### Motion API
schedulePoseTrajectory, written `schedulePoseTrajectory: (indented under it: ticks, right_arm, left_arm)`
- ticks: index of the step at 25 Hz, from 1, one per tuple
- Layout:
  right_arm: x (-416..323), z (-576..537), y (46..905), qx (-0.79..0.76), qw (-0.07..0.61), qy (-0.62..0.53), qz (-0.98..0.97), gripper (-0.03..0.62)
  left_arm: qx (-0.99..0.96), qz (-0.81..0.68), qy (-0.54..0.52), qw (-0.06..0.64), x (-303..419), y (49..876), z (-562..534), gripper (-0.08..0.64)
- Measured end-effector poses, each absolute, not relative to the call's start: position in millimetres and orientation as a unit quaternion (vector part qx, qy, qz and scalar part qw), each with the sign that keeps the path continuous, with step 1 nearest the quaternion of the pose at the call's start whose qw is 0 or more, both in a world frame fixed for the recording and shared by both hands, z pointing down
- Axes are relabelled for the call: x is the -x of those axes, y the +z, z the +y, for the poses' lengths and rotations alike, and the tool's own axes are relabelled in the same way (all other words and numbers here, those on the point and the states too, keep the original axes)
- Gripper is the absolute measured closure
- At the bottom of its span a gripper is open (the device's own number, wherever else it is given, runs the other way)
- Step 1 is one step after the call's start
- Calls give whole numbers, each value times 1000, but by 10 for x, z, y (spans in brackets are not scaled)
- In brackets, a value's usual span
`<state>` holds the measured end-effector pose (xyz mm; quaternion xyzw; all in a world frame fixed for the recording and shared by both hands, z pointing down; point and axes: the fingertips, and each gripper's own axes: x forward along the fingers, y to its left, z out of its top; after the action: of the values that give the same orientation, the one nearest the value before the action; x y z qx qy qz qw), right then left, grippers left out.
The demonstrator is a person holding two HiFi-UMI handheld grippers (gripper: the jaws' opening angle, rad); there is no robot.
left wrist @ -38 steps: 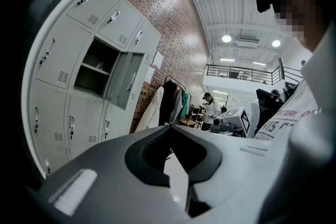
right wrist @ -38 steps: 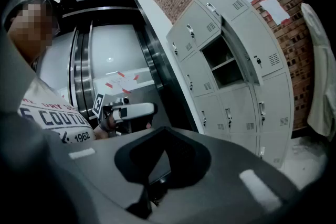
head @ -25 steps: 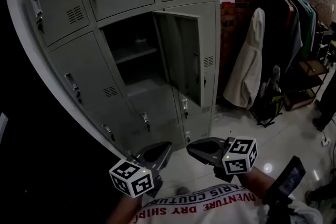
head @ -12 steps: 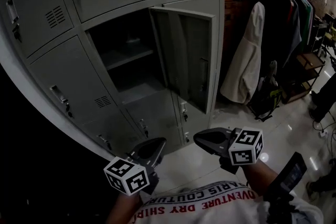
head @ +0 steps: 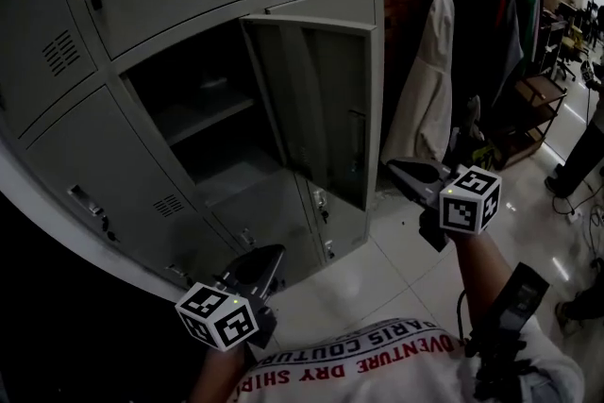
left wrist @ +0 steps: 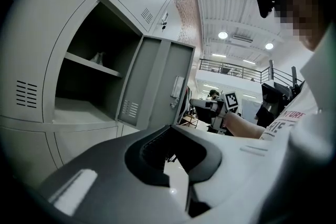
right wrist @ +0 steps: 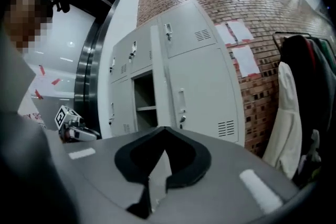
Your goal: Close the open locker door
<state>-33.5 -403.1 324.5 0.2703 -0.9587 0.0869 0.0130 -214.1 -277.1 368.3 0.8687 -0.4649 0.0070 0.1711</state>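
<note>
While locker door (head: 316,109) stands open | right gripper (head: 404,171) near its free edge

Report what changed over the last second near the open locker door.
The right tool rose and swung out to the right, up beside the free edge of the open locker door, not touching it. The left tool stayed low. The door is still open, and both tools remain shut and empty.
</note>
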Motion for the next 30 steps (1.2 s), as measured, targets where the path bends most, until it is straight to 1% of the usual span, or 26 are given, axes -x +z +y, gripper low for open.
schedulePoseTrajectory:
  ticks: [3, 7, 11, 23, 30]
  right_arm:
    - [312, -4311, 3145, -292, 4, 89, -952, 598]
    - [376, -4615, 3116, -305, 16, 84, -948, 600]
    - [464, -4717, 3092, -304, 12, 93, -948, 598]
    - [725, -4423, 3089, -269, 19, 78, -960, 600]
    - [1238, -3958, 3062, -196, 17, 66, -978, 600]
  left_arm:
    - [-870, -463, 4, 171, 2220, 3686, -2876, 555]
    - [-871, -459, 8, 174, 2332, 3725, -2974, 555]
    - [-868, -464, 7, 179, 2489, 3762, -3032, 555]
    - [-872, -454, 7, 183, 2505, 3769, -3079, 555]
    - [-869, -460, 4, 181, 2572, 3754, -3037, 555]
